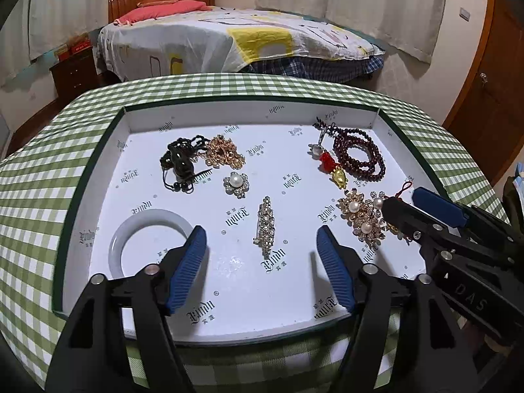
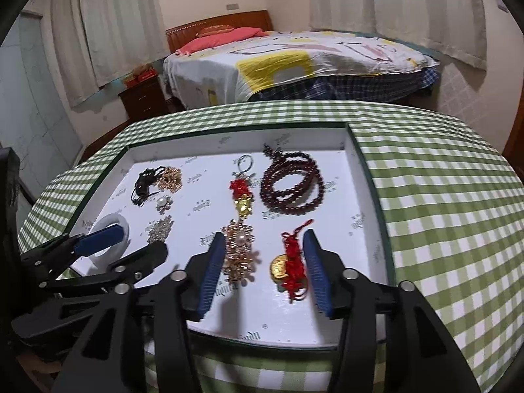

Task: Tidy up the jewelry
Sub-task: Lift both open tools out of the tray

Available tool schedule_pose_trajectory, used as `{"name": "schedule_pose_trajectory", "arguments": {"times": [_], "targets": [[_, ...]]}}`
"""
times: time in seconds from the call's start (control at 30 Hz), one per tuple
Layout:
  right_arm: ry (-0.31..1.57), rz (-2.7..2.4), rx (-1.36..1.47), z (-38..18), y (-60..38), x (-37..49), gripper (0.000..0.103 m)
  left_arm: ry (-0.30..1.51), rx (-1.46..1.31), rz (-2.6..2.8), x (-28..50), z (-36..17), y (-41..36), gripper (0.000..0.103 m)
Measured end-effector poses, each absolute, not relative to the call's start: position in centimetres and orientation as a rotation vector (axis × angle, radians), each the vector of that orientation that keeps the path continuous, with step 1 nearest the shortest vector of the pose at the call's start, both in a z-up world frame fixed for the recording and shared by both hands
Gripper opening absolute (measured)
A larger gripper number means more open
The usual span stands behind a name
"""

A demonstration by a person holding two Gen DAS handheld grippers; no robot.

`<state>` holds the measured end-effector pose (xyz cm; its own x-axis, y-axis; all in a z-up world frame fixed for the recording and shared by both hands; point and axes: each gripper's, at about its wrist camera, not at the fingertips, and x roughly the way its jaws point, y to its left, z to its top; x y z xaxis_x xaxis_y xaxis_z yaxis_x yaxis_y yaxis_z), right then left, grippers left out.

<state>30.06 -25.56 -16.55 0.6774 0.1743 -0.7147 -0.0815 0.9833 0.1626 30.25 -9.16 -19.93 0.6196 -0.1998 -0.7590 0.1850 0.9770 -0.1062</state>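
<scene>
A white tray with a dark green rim holds jewelry. In the left wrist view I see a white bangle, a black cord pendant, a gold filigree piece, a small pearl brooch, a rhinestone clip, a red-and-gold keychain, dark red beads and a gold pearl brooch. My left gripper is open and empty above the tray near the clip. My right gripper is open, with the red knot gold-coin charm between its fingers and the pearl brooch by the left finger.
The tray sits on a green checked tablecloth. A bed stands behind the table, with curtains and a dark nightstand at the wall. The left gripper also shows at the lower left of the right wrist view.
</scene>
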Motion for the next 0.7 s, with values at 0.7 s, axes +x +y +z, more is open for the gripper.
{"name": "schedule_pose_trajectory", "arguments": {"times": [0.7], "targets": [[0.775, 0.032, 0.140, -14.8, -27.1, 24.6, 0.078, 0.781, 0.007, -0.115, 24.4, -16.0, -7.1, 0.090]]}}
